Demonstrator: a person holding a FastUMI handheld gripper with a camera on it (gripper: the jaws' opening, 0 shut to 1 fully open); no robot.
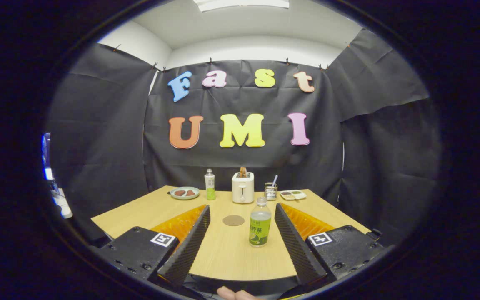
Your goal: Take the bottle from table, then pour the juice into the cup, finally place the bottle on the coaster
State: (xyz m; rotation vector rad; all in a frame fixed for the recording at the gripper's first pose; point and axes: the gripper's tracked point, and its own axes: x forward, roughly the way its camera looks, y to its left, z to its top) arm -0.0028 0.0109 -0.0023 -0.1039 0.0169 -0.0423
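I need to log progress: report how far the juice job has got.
Nothing is done yet. The bottle stands capped on the table, between the open gripper's fingers, ungrasped. The coaster beside it is bare. Grasping, pouring and placing remain.

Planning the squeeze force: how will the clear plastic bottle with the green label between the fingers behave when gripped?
The clear plastic bottle with the green label is tall and narrow, so probably tippy. Its thin clear wall may flex. The open gripper straddles it, untouched.

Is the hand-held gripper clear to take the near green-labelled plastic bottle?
Probably yes. The hand-held gripper is open, and the green-labelled plastic bottle stands upright between its fingers, nearer the right one. The round brown coaster lies apart, off to the bottle's left.
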